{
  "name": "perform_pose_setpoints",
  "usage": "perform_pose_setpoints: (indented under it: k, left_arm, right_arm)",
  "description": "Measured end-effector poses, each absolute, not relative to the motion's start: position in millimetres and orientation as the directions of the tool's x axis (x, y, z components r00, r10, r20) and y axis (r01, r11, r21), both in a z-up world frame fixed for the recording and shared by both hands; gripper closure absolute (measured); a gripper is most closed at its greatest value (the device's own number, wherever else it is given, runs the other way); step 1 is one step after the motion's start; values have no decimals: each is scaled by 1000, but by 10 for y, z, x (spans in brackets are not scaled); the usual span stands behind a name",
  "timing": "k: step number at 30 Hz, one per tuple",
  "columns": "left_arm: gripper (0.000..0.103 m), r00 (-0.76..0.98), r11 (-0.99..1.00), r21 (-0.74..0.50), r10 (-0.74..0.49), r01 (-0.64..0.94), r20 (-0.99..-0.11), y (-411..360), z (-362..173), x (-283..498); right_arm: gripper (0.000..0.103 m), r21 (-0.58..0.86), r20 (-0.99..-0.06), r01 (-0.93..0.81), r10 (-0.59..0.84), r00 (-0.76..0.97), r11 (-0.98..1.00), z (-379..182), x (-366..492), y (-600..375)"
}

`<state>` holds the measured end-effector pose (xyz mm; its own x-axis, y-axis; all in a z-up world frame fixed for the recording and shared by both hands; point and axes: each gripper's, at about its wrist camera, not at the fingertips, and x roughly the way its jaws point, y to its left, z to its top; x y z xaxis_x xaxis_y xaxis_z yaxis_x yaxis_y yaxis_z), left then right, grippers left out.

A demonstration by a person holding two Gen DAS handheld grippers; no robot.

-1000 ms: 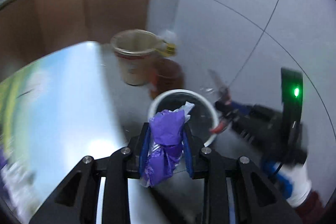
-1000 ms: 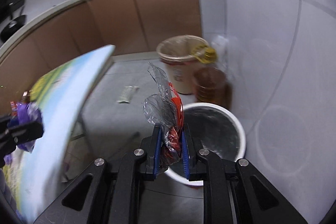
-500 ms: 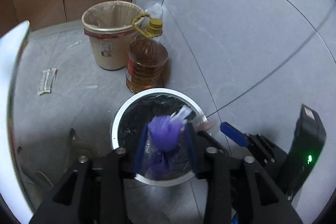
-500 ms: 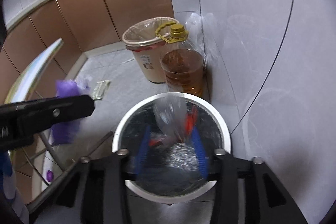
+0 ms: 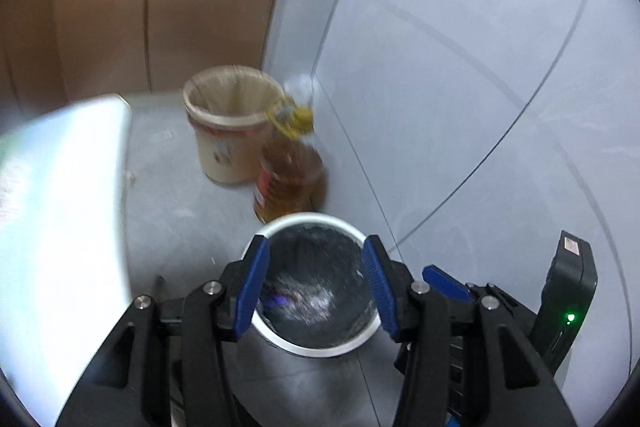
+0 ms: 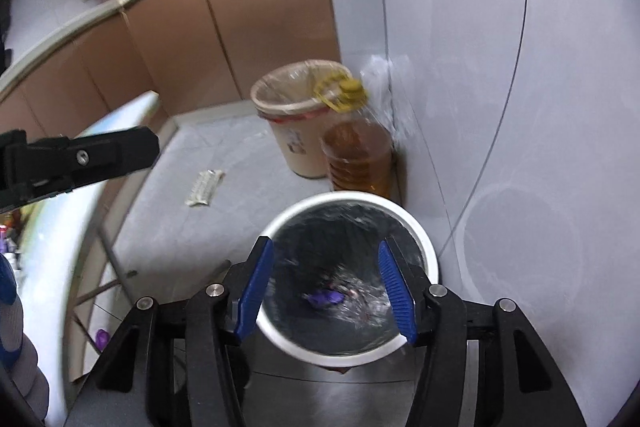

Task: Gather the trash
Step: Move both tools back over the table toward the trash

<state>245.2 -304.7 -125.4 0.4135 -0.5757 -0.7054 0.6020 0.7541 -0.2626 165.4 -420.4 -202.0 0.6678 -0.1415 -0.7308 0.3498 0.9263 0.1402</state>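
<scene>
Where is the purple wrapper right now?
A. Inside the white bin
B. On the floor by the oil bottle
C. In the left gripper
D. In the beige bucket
A: the purple wrapper lies at the bottom of the white bin, and both grippers are empty.

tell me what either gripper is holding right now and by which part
Nothing is held. The left gripper and right gripper are both opening with nothing between their fingers; a purple wrapper lies inside the white-rimmed bin.
</scene>
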Motion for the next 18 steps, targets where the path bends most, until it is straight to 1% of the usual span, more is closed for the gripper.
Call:
perform_pose_setpoints:
  k: [5, 7, 12, 18]
  left_arm:
    - [56, 559, 784, -194, -569, 589, -603, -2529, -790, 2008]
    - [56, 600, 798, -166, -555, 579, -576, -2289, -636, 1820]
    - [56, 675, 839, -128, -507, 529, -536, -1713, -375, 1510]
    - [56, 762, 902, -108, -413, 418, -499, -816, -172, 1153]
  right_arm:
    - [47, 144, -660, 291, -127, 741, 946, -1523, 1446, -3876]
    - [46, 144, -630, 259, -114, 768, 955, -1311, 1366, -3725]
    - [44, 133, -560, 149, -50, 827, 980, -808, 1153, -3236]
    - [44, 155, -495, -6, 83, 865, 988, -351, 925, -2656]
